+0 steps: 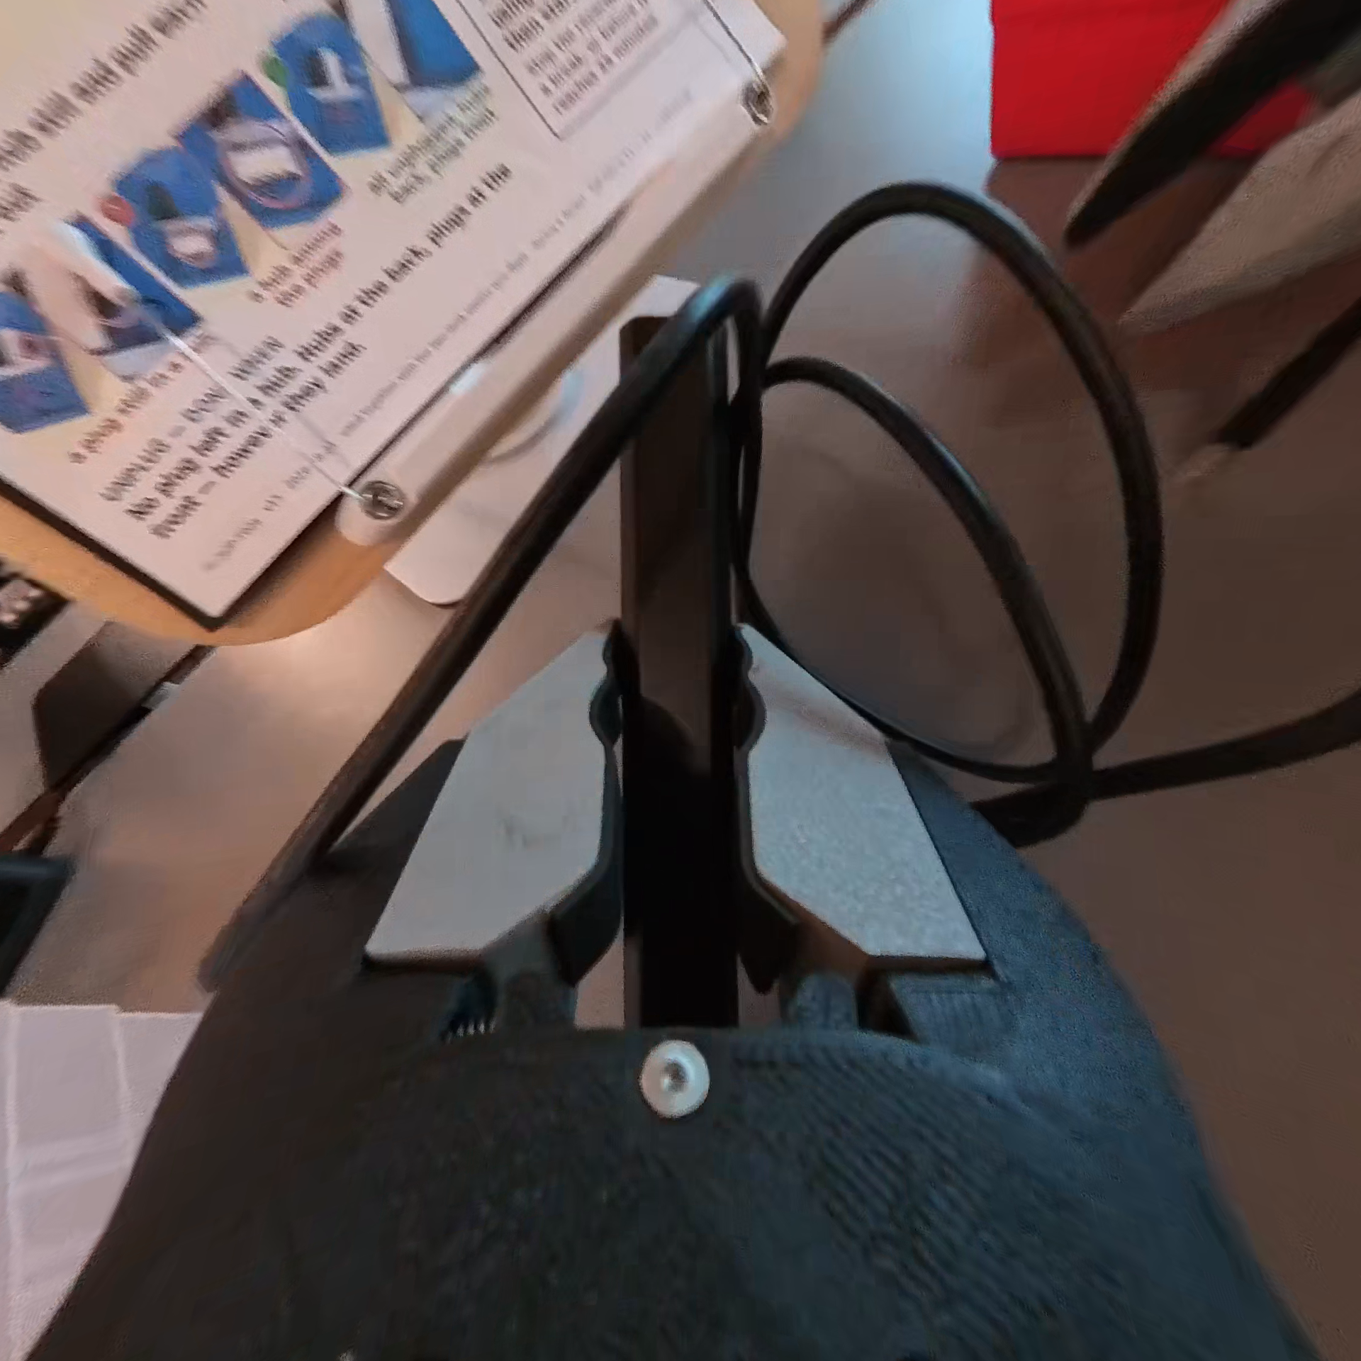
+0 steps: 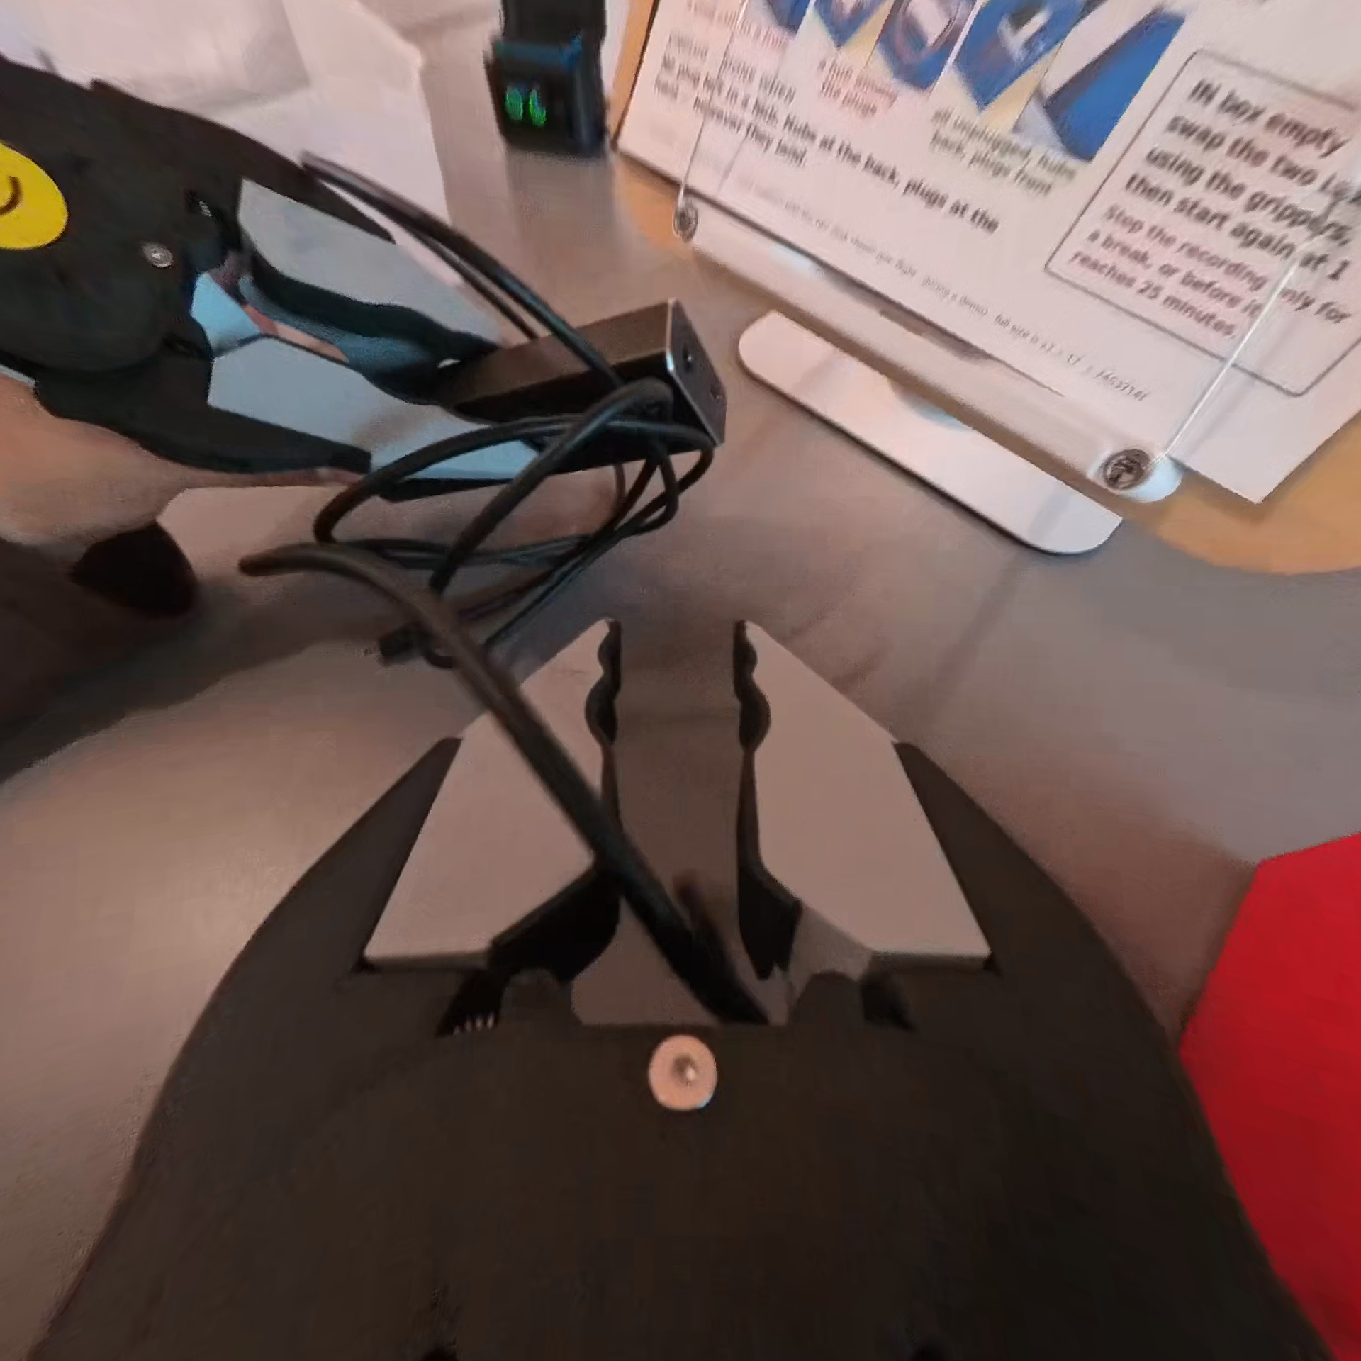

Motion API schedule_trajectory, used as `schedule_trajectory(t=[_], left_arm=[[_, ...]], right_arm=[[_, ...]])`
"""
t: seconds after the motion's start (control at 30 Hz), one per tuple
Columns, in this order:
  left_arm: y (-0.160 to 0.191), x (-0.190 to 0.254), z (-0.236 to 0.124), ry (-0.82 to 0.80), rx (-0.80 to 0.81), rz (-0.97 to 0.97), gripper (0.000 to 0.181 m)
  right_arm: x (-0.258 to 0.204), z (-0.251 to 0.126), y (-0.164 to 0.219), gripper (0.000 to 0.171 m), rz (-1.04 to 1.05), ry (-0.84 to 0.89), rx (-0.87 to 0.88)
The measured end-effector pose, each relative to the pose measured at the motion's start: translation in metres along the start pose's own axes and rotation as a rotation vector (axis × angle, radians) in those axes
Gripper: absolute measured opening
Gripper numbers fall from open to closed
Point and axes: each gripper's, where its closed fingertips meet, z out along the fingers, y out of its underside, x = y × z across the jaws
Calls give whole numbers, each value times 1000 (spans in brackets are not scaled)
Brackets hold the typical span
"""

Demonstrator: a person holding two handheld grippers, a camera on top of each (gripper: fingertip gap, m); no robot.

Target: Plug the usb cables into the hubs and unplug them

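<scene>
My left gripper [image 1: 677,633] is shut on a slim black USB hub [image 1: 674,515] that stands out past the fingertips. The hub's black cable [image 1: 1068,442] loops to the right of it. In the right wrist view the left gripper [image 2: 515,401] holds the hub [image 2: 663,353] above the table at upper left, with the cable loops [image 2: 515,515] hanging under it. My right gripper [image 2: 676,633] is open. One strand of black cable [image 2: 530,722] crosses its left finger and runs down into the gap near the base. I cannot see a plug clearly.
A printed instruction board [image 2: 957,184] leans on a white stand [image 2: 920,442] at the back; it also shows in the left wrist view [image 1: 294,258]. A red box [image 2: 1289,1105] stands on the right. A black device with green lights [image 2: 549,96] stands at the back. There is about 12 cm between the tips of the two grippers.
</scene>
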Motion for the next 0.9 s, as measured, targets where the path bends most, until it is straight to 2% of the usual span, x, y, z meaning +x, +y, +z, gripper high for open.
schedule_trajectory(t=[0.13,0.23,0.3,0.47,0.6,0.67,0.8,0.9], left_arm=[[8,19,1,127,-52,38,25],[19,35,-4,282,-112,-5,25],[23,39,-8,336,-128,-39,25],[15,53,-18,490,-93,-139,26],[6,28,-23,382,-34,-205,25],[7,17,-27,350,-25,-248,25],[15,-2,-28,274,-45,-338,25],[13,-29,-31,114,-2,-341,26]], right_arm=[[38,-5,-17,37,3,81,-72],[31,6,11,54,24,-18,-285],[28,8,32,58,11,-28,-391],[36,-13,49,69,46,-3,-424],[42,-44,68,69,37,56,-580],[43,-60,69,68,-11,90,-603],[38,-83,40,66,-33,120,-491],[11,-84,16,66,-38,29,-365]])
